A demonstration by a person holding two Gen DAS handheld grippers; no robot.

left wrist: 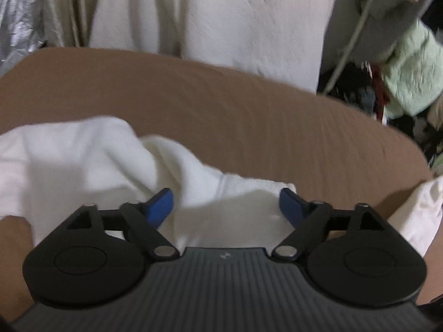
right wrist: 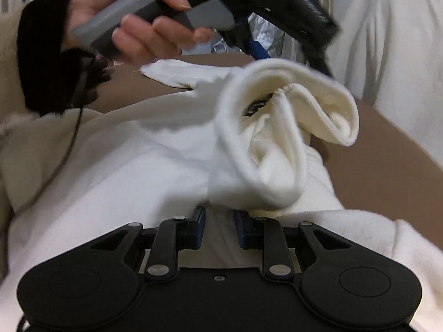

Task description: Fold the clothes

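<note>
White fleece-like cloth, a soft garment [right wrist: 124,166], lies spread over the brown surface [right wrist: 387,166], with one part rolled up into a loose open tube, seemingly a cuff or a sleeve end [right wrist: 290,127], at about 1 o'clock from the right tool [right wrist: 220,229]. That tool stands with its blue pads a little apart just short of the tube's lower fold; nothing shows between them, so it reads as released. In the right wrist view the left tool sits at 12 o'clock, gripped by a hand [right wrist: 133,16] in a black furry cuff. The left wrist view shows the left tool [left wrist: 226,207] with its fingers spread wide over a flat corner of the garment [left wrist: 83,166], grasping nothing.

Such fabric looks light, thick and limp: it should drape and sag, hold no crease by itself, and slip little against the pads. A hemmed edge or the ribbed cuff rim seems the surest hold, since a pinch in mid-panel would only bunch the cloth. How far the folding stands cannot be told.
</note>
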